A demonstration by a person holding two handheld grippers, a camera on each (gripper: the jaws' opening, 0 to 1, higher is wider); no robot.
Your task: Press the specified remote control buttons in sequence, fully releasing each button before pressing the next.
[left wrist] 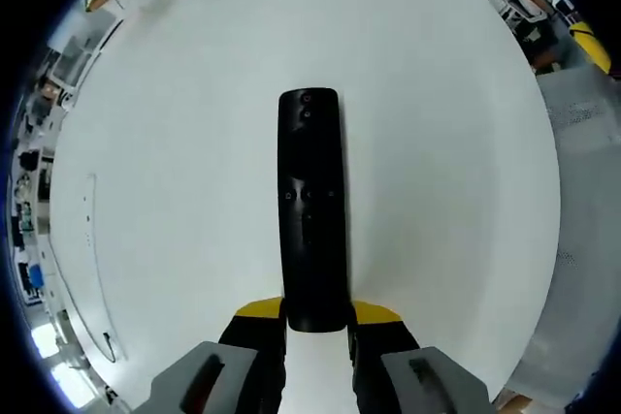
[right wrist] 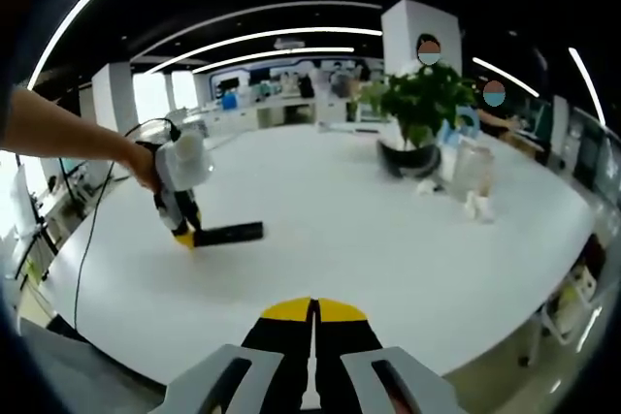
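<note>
My left hand-held gripper (left wrist: 315, 329) clamps the near end of the remote (left wrist: 310, 206), which lies flat on the white surface (left wrist: 456, 172), I think to steady it w/ buttons up. My right hand-held gripper (right wrist: 313, 322), jaws together & empty, waits well apart, prob. to press.

Open-plan office or showroom floor. Right gripper view: dark ceiling with long curved light strips (right wrist: 262, 46), white square columns (right wrist: 419, 31), rows of desks and screens (right wrist: 262, 94) along the far wall. Large round white tabletop (right wrist: 340, 210) in the foreground, meeting-table style, carrying a potted green plant (right wrist: 419, 113) and clear containers (right wrist: 471, 170) just beside it. Left gripper view: more office clutter, chairs and equipment (left wrist: 529, 16), past the tabletop's edge; grey floor (left wrist: 587, 230) beneath.
</note>
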